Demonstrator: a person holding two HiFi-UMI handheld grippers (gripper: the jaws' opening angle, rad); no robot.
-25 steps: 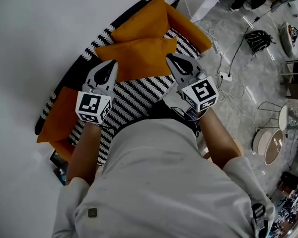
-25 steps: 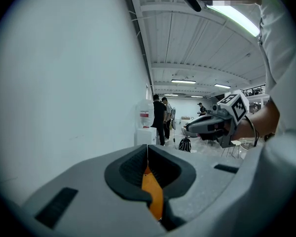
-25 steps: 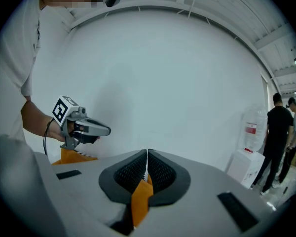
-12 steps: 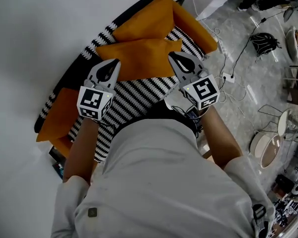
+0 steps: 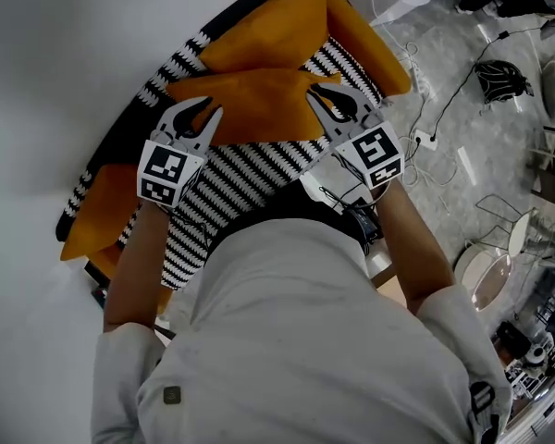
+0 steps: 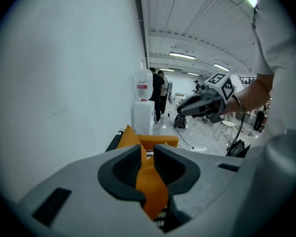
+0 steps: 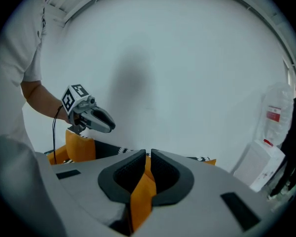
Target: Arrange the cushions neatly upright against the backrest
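Observation:
An orange cushion (image 5: pixel 259 104) lies across the black-and-white striped sofa seat (image 5: pixel 240 169), held up by its two near corners. My right gripper (image 5: pixel 319 95) (image 7: pixel 148 164) is shut on its right corner, and orange fabric (image 7: pixel 140 196) fills the jaws. My left gripper (image 5: pixel 203 109) (image 6: pixel 147 154) is opening; the left corner (image 6: pixel 150 181) still hangs between its parted jaws. A second orange cushion (image 5: pixel 277 26) leans against the backrest (image 5: pixel 157 72) behind it. A third (image 5: pixel 102 211) stands at the sofa's left end.
A white wall runs behind the sofa. Cables and a power strip (image 5: pixel 416 141) lie on the grey floor to the right, with a black bag (image 5: pixel 499 77) and a round stool (image 5: pixel 490 276). A water dispenser (image 6: pixel 143 107) and people (image 6: pixel 158 90) stand beyond the sofa's end.
Both grippers have carried the middle cushion a little up toward the backrest. The left jaws, shut before, now stand apart.

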